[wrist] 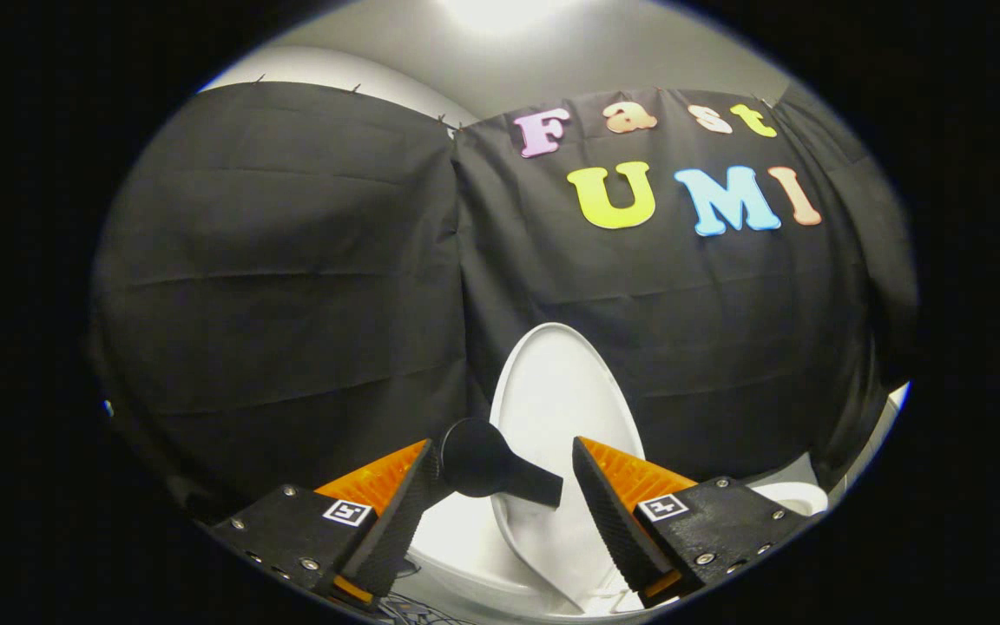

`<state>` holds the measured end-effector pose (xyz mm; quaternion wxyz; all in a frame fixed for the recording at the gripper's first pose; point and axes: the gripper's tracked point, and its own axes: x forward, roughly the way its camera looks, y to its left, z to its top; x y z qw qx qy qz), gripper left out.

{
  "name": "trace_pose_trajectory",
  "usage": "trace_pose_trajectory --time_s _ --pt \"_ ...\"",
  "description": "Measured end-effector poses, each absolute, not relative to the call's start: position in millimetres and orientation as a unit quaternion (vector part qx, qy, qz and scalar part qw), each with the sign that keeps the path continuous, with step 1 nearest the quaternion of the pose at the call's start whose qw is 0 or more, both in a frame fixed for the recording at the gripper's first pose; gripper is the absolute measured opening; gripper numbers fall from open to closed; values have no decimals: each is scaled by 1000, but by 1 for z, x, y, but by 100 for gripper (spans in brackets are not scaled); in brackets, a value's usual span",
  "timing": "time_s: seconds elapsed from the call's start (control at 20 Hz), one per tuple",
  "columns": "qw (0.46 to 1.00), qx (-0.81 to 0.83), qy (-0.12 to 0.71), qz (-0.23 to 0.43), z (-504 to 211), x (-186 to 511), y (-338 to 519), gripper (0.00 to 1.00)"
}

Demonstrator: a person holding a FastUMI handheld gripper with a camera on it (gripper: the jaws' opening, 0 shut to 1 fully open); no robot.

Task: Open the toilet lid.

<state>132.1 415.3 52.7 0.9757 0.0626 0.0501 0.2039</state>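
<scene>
White toilet lid [556,408] raised upright, black handle [491,469] between open hand-held gripper [500,473] fingers

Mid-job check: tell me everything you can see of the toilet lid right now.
The lid is white, smooth and glossy, plastic by its look, oval with a thin raised rim. It stands raised, near upright, before the black cloth. A black handle juts from its left edge, between the fingers of the open gripper; neither finger clearly touches the lid.
</scene>
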Motion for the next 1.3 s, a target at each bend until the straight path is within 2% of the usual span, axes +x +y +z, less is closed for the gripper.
trace_pose_trajectory --time_s 0.3,0.75,1.3 --pt "976 69 55 201 64 110 383 96" --pt "985 67 34 155 105 71 291 96" --pt "992 37 28 115 96 24 190 96"
